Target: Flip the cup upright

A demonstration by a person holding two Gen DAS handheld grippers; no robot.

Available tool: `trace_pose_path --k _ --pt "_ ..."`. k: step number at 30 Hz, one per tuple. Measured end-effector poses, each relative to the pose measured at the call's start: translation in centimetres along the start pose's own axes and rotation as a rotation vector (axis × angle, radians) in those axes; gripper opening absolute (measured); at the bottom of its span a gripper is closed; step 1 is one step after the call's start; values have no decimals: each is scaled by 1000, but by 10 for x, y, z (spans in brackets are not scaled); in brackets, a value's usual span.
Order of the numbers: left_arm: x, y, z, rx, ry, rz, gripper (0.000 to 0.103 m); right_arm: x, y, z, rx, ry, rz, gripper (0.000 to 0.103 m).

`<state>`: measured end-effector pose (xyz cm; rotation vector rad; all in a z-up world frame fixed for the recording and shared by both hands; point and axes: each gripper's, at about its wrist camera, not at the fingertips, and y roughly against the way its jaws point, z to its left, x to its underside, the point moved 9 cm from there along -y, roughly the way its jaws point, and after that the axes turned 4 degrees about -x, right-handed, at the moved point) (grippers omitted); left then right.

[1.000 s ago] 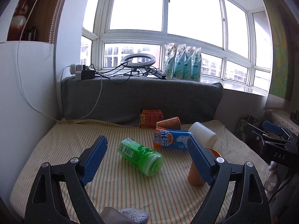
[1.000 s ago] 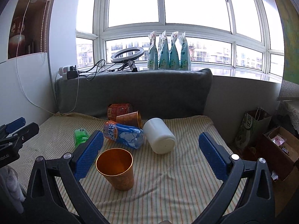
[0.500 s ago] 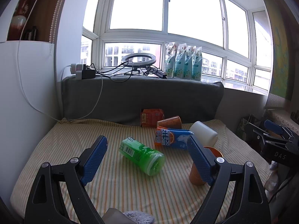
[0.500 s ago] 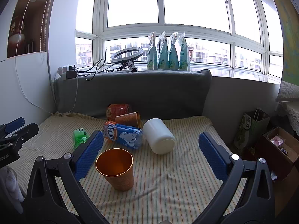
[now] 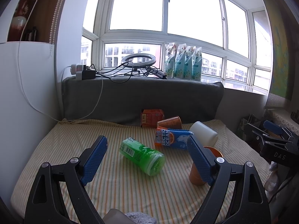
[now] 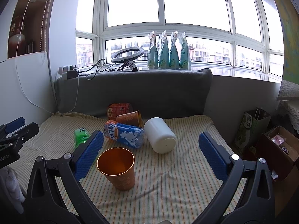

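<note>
**One copper cup upright, a second lying on its side**

The landmark was the upright copper cup [image 6: 117, 168], which stood mouth-up on the striped bed cover [image 6: 168, 196]. Behind it, near the grey cushion [image 6: 149, 91], a second copper cup [image 6: 129, 118] lay on its side with its mouth turned to the right. That one looked to be the cup left to flip. It rested just beside an orange can [image 6: 119, 109] and directly behind the blue Arctic Ocean bottle [image 6: 124, 134]. A white jar [image 6: 160, 135] lay to the right of the bottle, and a green bottle [image 5: 143, 154] lay to the upright cup's left.

The right tool [image 6: 151, 155] hung with its blue pads wide apart and nothing between them, the upright cup just inside its left pad. The left tool [image 5: 147, 160] was likewise spread and empty, the green bottle lying between its fingers.

The lying cup appeared thin-walled, metallic and light, so it would probably be stiff but smooth and apt to roll or slip on the soft cover. A grip across the body near the middle, on bare wall away from the can and bottle, seemed safest.
</note>
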<state>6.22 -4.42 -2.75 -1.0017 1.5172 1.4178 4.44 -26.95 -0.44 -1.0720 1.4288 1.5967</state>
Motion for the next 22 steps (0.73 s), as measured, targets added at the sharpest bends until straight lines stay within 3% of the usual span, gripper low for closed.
trace_pose_path --k 22 --pt "-3 2 -1 -6 -19 -15 87 4 -3 1 -7 -1 12 103"
